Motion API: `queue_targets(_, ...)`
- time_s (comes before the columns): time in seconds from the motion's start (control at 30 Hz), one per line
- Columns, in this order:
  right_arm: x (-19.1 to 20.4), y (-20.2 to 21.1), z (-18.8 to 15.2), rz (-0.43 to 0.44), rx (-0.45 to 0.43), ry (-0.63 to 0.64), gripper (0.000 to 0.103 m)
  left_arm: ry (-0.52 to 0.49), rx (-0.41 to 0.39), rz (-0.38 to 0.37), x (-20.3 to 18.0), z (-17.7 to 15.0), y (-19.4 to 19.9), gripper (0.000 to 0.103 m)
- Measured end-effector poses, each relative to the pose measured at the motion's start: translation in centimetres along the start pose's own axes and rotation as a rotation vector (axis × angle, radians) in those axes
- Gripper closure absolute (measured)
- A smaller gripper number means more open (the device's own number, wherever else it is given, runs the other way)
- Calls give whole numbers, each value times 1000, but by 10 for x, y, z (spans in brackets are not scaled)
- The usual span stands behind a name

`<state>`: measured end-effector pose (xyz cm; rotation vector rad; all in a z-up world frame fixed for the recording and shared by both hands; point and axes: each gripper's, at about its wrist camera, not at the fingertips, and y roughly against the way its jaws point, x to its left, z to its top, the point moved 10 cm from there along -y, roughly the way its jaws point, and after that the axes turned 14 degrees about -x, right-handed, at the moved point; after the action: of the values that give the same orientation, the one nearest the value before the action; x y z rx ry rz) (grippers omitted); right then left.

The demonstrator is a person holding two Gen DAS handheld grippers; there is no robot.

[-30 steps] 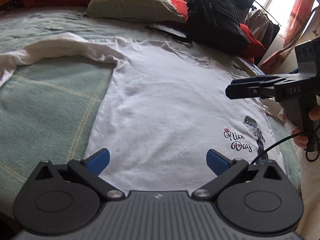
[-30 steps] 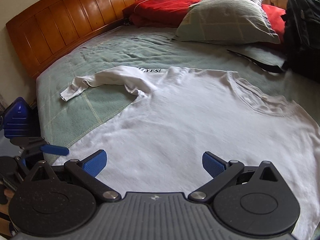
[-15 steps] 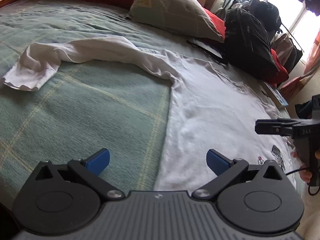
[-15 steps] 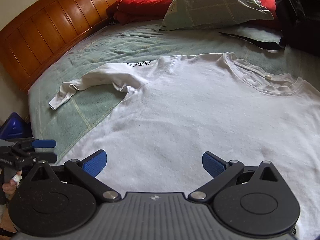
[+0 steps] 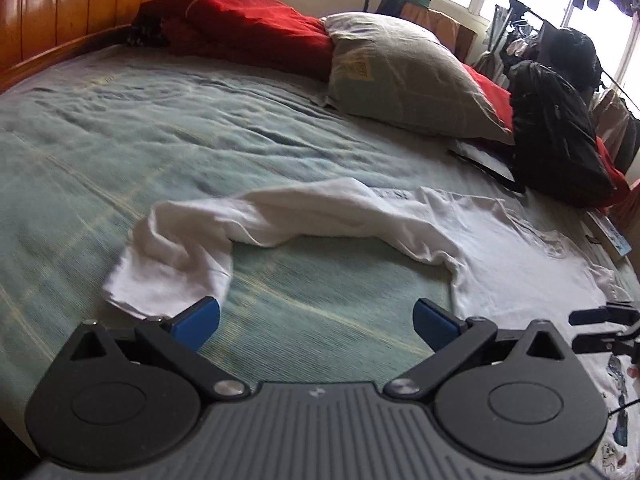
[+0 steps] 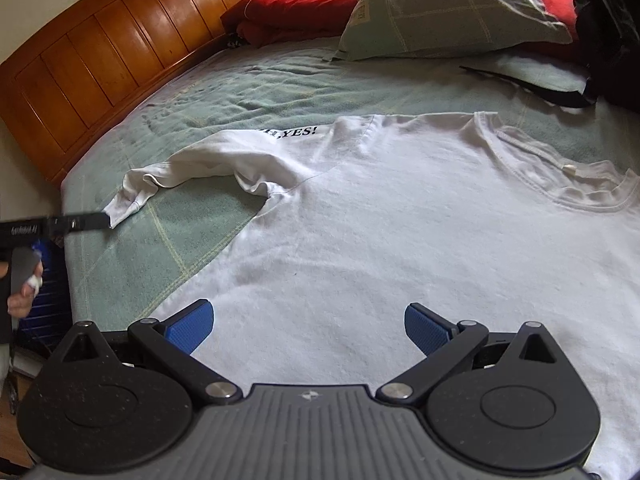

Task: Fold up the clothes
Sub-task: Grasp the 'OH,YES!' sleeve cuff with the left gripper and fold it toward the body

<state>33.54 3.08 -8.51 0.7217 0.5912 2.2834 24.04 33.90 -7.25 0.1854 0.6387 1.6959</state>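
Note:
A white long-sleeved shirt (image 6: 400, 220) lies spread flat on the green bedspread, collar toward the right. Its rumpled left sleeve (image 5: 280, 216) stretches out across the bed, the cuff (image 5: 160, 280) lying just beyond my left gripper's left finger. My left gripper (image 5: 316, 320) stands open over the bedspread beside that cuff, holding nothing. In the right wrist view the left gripper (image 6: 90, 222) shows edge-on with its tips at the cuff (image 6: 126, 202). My right gripper (image 6: 308, 326) is open above the shirt's lower body, nothing between its pads; it also shows in the left wrist view (image 5: 596, 330).
A grey-green pillow (image 5: 404, 80) and red bedding (image 5: 248, 24) lie at the head of the bed, by a wooden headboard (image 6: 100, 68). A black backpack (image 5: 556, 132) sits on the far right side. A person's hand (image 6: 22, 292) holds the left gripper's handle.
My left gripper has swung left from over the shirt's body to the sleeve cuff. The right gripper has moved in closer over the shirt. Both stay open.

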Motion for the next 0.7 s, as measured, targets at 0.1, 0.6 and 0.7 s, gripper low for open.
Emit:
queue_targets(0.1, 4, -5, 0, 10, 7, 3, 0, -5, -24, 55, 32, 16, -10, 1)
queue_targets(0.6, 8, -15, 5, 14, 2, -22, 0, 232, 23, -147, 81, 11, -70, 1)
queue_targets(0.7, 8, -15, 4, 19, 1, -41, 0, 195, -10, -201, 60, 22, -60, 1)
